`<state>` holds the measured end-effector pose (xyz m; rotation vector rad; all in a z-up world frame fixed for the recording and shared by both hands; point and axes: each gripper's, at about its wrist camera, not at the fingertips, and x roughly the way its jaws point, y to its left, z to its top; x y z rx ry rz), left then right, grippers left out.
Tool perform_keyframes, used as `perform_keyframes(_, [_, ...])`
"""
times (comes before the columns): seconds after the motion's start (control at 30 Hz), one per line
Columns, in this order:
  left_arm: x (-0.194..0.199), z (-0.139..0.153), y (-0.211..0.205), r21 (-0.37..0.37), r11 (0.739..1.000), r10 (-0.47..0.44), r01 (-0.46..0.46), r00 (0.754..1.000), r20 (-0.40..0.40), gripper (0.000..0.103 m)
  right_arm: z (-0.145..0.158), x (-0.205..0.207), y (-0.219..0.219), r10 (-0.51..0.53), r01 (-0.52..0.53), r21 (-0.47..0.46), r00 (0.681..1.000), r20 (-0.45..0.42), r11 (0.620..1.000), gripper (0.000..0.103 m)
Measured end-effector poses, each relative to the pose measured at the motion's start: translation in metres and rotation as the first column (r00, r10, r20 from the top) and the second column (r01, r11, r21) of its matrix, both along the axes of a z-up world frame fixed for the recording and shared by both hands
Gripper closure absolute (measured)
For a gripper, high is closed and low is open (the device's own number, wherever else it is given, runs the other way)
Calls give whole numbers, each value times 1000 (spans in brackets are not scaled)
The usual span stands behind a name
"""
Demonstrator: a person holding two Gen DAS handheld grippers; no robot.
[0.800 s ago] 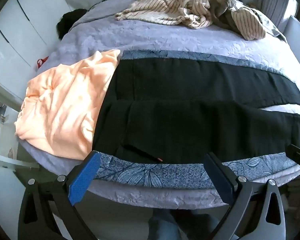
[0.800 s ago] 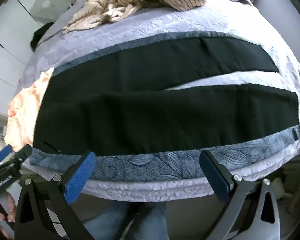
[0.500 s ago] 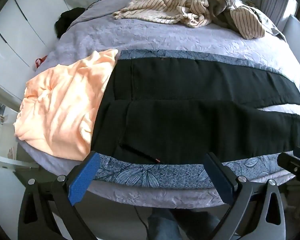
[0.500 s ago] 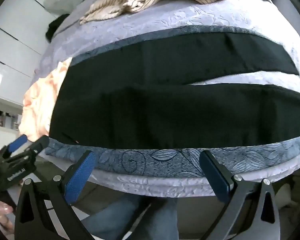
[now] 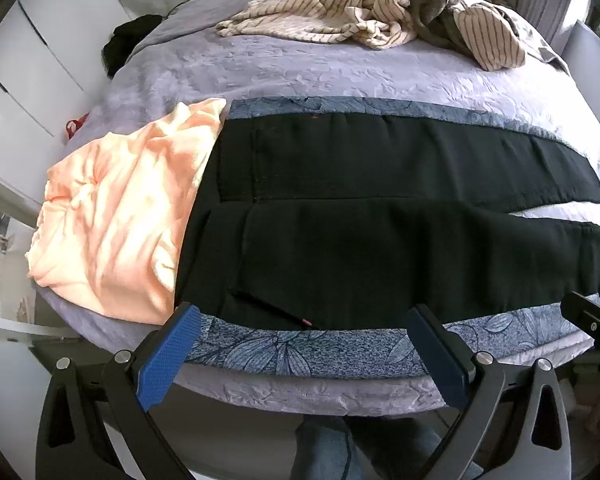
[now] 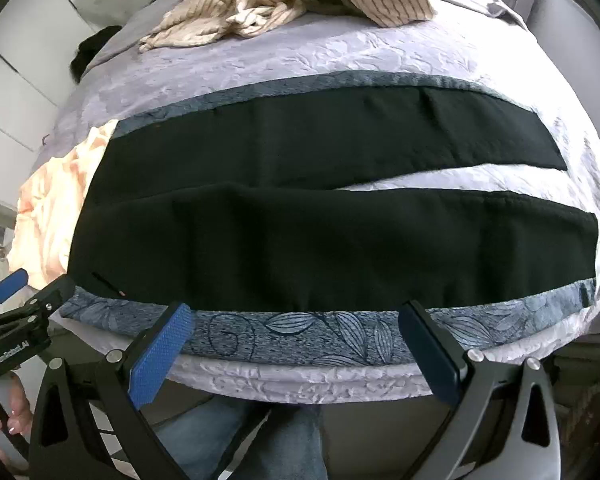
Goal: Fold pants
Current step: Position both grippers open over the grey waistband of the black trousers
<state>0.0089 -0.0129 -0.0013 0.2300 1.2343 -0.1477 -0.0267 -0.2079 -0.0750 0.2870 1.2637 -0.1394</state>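
Black pants (image 5: 380, 224) lie flat across the bed on a blue leaf-patterned cloth (image 5: 300, 352), waist at the left, both legs running right with a narrow gap between them; they also show in the right wrist view (image 6: 300, 240). My left gripper (image 5: 304, 324) is open and empty, just off the bed's near edge below the waist end. My right gripper (image 6: 296, 320) is open and empty at the near edge below the near leg. Each gripper shows at the side of the other's view.
A peach garment (image 5: 116, 216) lies left of the waist, partly under it. Striped beige clothes (image 5: 364, 12) are piled at the far side of the lavender bedspread (image 5: 340, 68). White cupboards (image 5: 40, 60) stand to the left. The person's jeans (image 6: 284, 440) are below.
Both grippers have drifted slightly, still open. The right wrist view swung left and back toward the leg ends. The pants have not moved.
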Motion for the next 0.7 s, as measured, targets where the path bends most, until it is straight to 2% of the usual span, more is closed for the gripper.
perform_keyframes(0.7, [1,1,-3,4,1000,14,-14,1000,-6,0,-6,-4,-5,-17,17,-1,1000,-13,1000,0])
